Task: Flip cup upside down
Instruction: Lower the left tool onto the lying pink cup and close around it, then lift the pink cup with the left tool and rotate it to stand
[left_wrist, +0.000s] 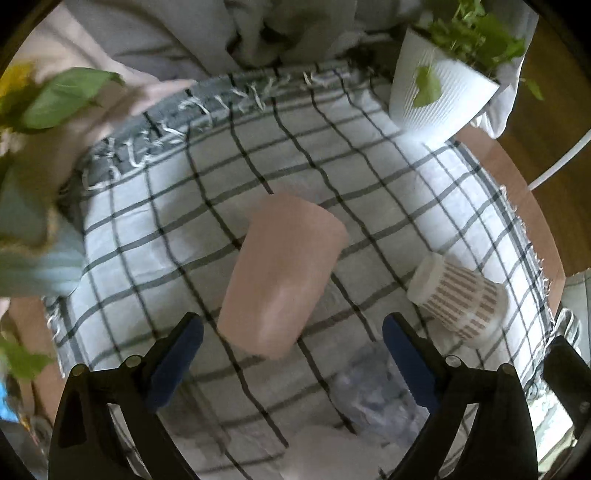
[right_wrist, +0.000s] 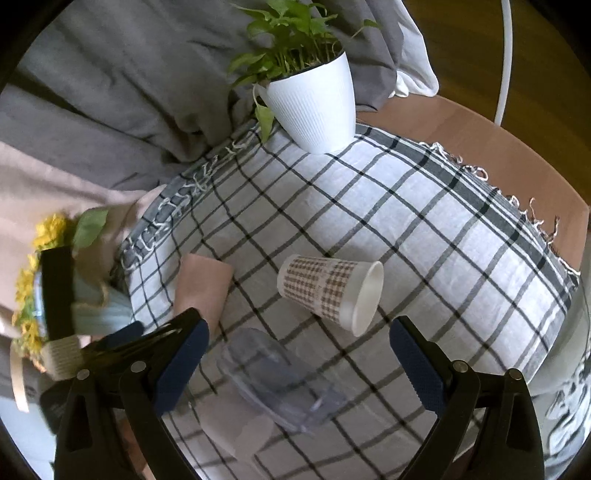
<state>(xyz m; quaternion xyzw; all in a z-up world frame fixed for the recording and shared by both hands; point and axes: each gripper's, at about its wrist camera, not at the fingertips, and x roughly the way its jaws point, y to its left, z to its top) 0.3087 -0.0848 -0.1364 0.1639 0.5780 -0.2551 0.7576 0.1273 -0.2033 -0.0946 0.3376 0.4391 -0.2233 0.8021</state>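
On the checked cloth (right_wrist: 424, 221), three cups lie on their sides: a pink cup (left_wrist: 282, 277) near the middle, a patterned paper cup (right_wrist: 330, 291) w/ brown checks and white rim to its right, and a clear plastic cup (right_wrist: 280, 380) nearest the cameras. Left gripper (left_wrist: 291, 334) hangs right over the pink cup's near end, jaws spread wide, nothing between them; right gripper (right_wrist: 299, 338) is likewise spread and empty, sitting above the clear cup w/ the paper one just beyond. Pink cup looks matte, smooth, slightly tapered, prob. light plastic or silicone, though blur in the left view makes that hard to confirm. Judging by that, it should lift easily but could roll on the soft cloth; best hold is across the mid-wall, pads on opposite sides, gentle squeeze. Paper cup: thin, crushable. Clear one: slick, flexible. A ribbed white planter (right_wrist: 314, 107) stands at the cloth's far edge.
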